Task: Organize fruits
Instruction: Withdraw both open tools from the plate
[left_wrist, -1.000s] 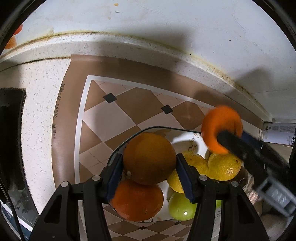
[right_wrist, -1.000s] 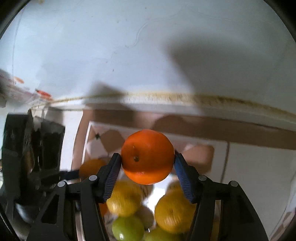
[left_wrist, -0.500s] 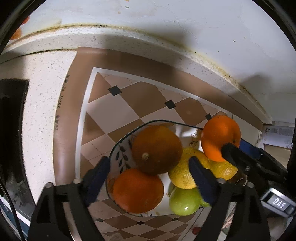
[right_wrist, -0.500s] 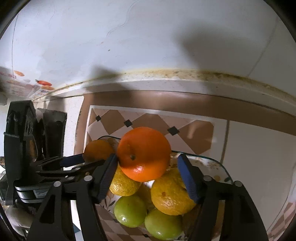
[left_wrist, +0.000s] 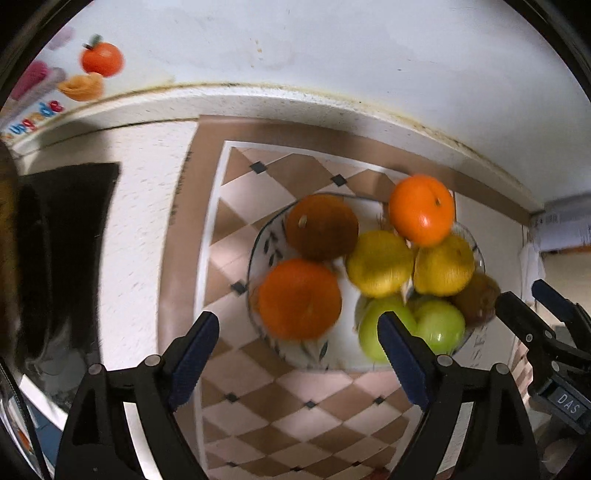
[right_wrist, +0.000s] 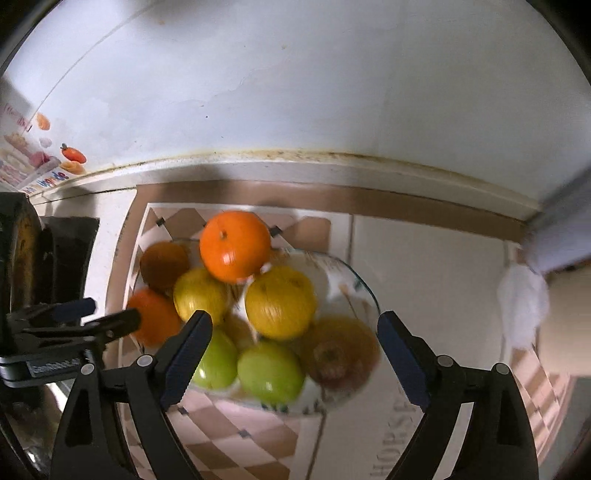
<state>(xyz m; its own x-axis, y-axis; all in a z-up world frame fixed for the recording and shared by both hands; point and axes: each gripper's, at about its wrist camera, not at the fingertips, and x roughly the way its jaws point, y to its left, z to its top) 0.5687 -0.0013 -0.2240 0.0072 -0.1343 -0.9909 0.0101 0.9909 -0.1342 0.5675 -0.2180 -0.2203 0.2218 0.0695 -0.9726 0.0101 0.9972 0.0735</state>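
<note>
Your left gripper (left_wrist: 295, 354) was spread wide and held nothing; the jaws had just been opening. Your right gripper (right_wrist: 293, 349) was the same. The fruits sat piled in the glass bowl (left_wrist: 258, 266) just below and ahead of both. The bright orange (right_wrist: 235, 245) on top lay nearer your right gripper.

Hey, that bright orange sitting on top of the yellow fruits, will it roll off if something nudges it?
Probably. The bright orange is round and perched on two yellow fruits, not on the plate, so a nudge could roll it. Its glossy skin looks smooth, maybe slippery. It seems firm, so wide jaws should hold it without squashing.
</note>
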